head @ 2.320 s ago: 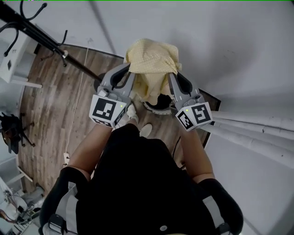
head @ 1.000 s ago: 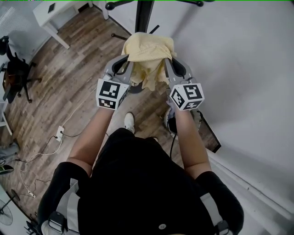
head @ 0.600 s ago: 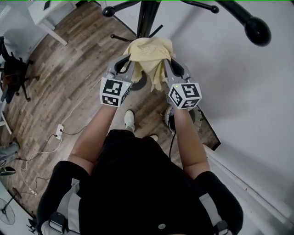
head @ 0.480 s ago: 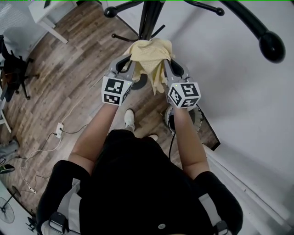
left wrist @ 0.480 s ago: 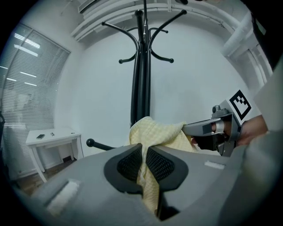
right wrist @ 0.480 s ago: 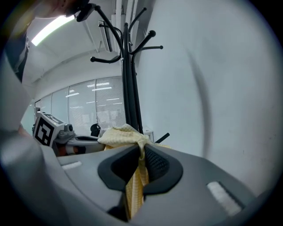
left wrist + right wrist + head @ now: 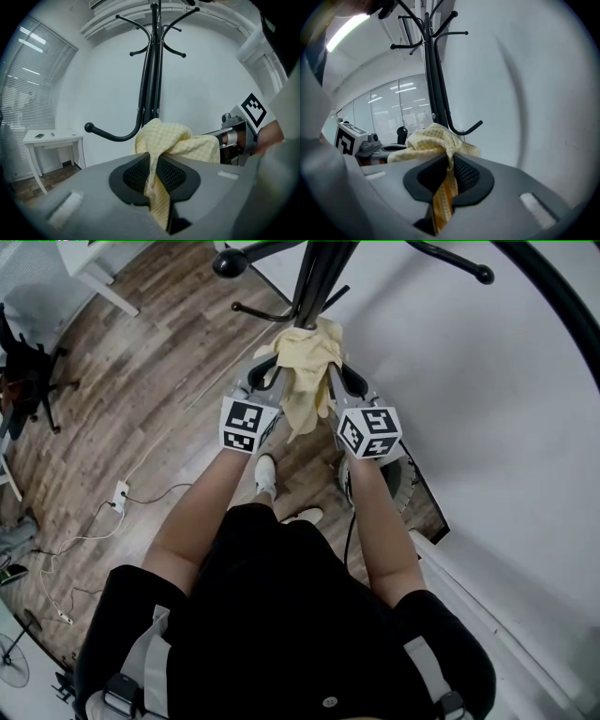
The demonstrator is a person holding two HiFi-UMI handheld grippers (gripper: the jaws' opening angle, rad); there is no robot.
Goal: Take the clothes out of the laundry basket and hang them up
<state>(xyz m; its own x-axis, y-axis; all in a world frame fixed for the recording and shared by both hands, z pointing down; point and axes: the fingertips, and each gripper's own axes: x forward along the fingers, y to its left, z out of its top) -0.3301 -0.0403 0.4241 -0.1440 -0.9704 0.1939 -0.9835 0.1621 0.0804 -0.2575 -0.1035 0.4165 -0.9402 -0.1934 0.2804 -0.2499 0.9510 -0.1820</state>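
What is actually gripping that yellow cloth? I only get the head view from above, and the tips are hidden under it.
Observer: The left gripper view shows the left gripper with its fingers pinching a fold of the yellow checked cloth; they have just eased open slightly.
Operator: And the other?
Observer: The right gripper view shows the right gripper with its fingers shut on another fold, a strip hanging below them.
Operator: Is it hung yet?
Observer: No. In the left gripper view, the coat stand rises behind the cloth, and its low knob-tipped hook is bare beside it.
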